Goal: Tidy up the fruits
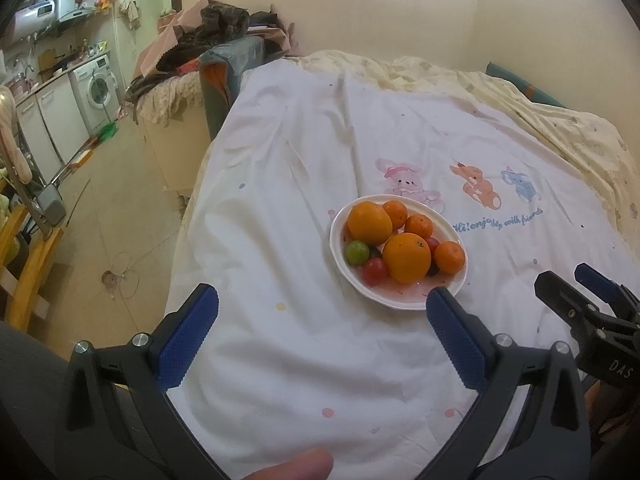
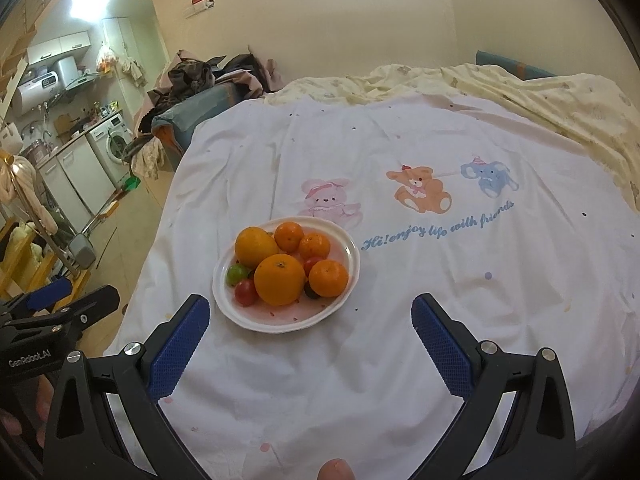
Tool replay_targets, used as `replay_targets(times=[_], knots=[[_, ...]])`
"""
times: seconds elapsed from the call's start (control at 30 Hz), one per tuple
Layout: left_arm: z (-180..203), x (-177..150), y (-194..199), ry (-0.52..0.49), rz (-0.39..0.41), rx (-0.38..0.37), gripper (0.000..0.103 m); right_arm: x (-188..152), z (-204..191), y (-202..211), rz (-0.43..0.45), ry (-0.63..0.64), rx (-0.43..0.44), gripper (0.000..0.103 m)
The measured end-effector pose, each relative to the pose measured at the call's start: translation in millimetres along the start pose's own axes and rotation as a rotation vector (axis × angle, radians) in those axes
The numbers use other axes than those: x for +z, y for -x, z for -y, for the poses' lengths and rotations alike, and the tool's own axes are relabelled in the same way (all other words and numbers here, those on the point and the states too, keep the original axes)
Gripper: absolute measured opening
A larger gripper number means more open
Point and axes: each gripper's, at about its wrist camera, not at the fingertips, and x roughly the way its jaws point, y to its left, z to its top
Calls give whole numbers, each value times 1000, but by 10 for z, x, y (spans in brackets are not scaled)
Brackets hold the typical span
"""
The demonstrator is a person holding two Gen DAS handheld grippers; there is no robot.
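Both claws gape empty near the plate [image 2: 347, 286]; the left gripper [image 1: 322, 300] should come straight down over one fruit, the right gripper [image 2: 310, 308] steadying the rim.

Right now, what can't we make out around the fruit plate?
- Dark small fruit on the plate: both views, mostly hidden behind the big orange; kind unclear.
- Right gripper: left wrist view, cut off by the frame edge.
- Kitchen counter items: too small.

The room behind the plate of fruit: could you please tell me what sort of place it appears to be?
Probably a small studio flat at home. The plate of fruit sits on a bed sheet printed with cartoon animals, and a washing machine stands under a kitchen counter in the same room.
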Motion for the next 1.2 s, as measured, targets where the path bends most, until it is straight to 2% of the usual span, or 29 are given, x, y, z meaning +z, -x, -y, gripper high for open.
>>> replay_targets(times=[1.2], knots=[[16, -5, -7, 6, -1, -1, 103, 20, 36, -18, -26, -8, -12, 103]])
